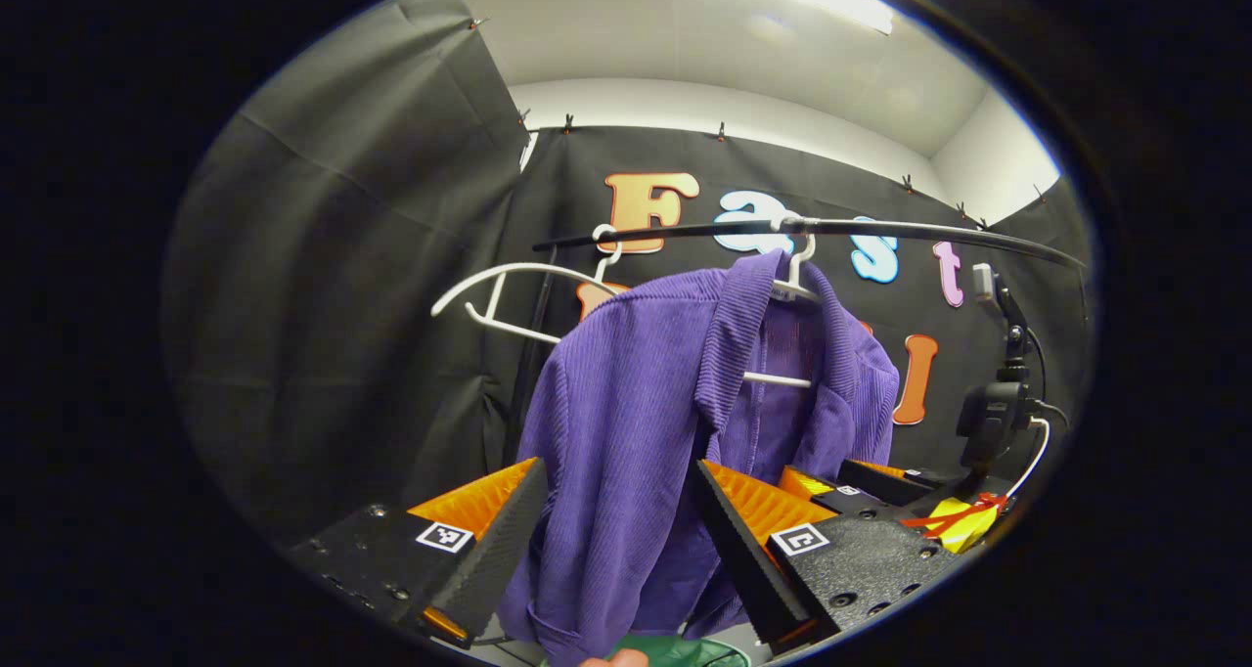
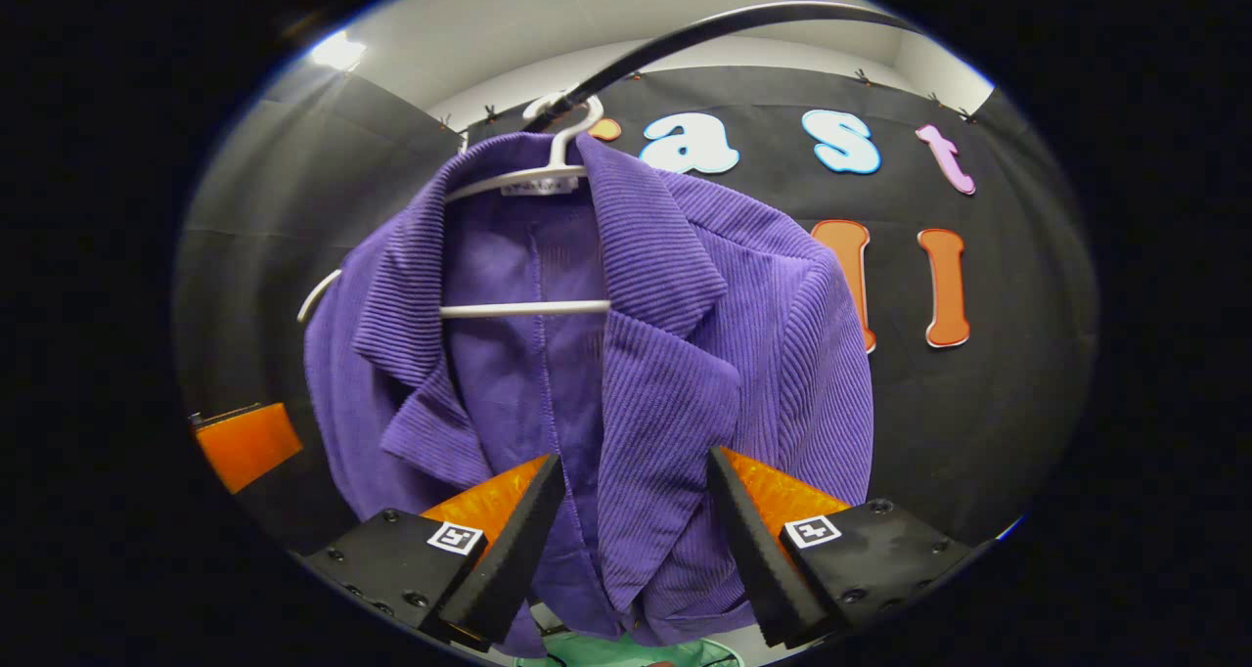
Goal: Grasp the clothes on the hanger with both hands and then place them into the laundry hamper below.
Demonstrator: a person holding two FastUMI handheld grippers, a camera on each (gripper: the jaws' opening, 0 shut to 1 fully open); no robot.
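**A:** Where is the garment right now?

**B:** A purple ribbed jacket (image 1: 636, 403) hangs on a white hanger (image 1: 794, 286), hooked over a black rail (image 1: 880, 227) that crosses in front of the black cloth wall. Its collar is folded open and the hanger's crossbar shows inside it. A second white hanger (image 1: 509, 300) hangs bare on the same rail, just beside the jacket.

**A:** And the two tools?

**B:** In the left gripper view, the left gripper (image 1: 618, 540) has its fingers spread wide, one on either side of the jacket's side and sleeve. The fabric hangs in the gap; I cannot tell whether either pad touches it. In the right gripper view, the right gripper (image 2: 634, 540) is spread just as wide, with the jacket's front panel hanging between its fingers. Neither is clamped on the cloth.

**A:** Anything lower down?

**B:** A sliver of green, the hamper (image 2: 626, 650), shows at the bottom edge under the jacket's hem. In the left gripper view a camera on a black stand (image 1: 993, 413) stands off to the side, well apart from the jacket.
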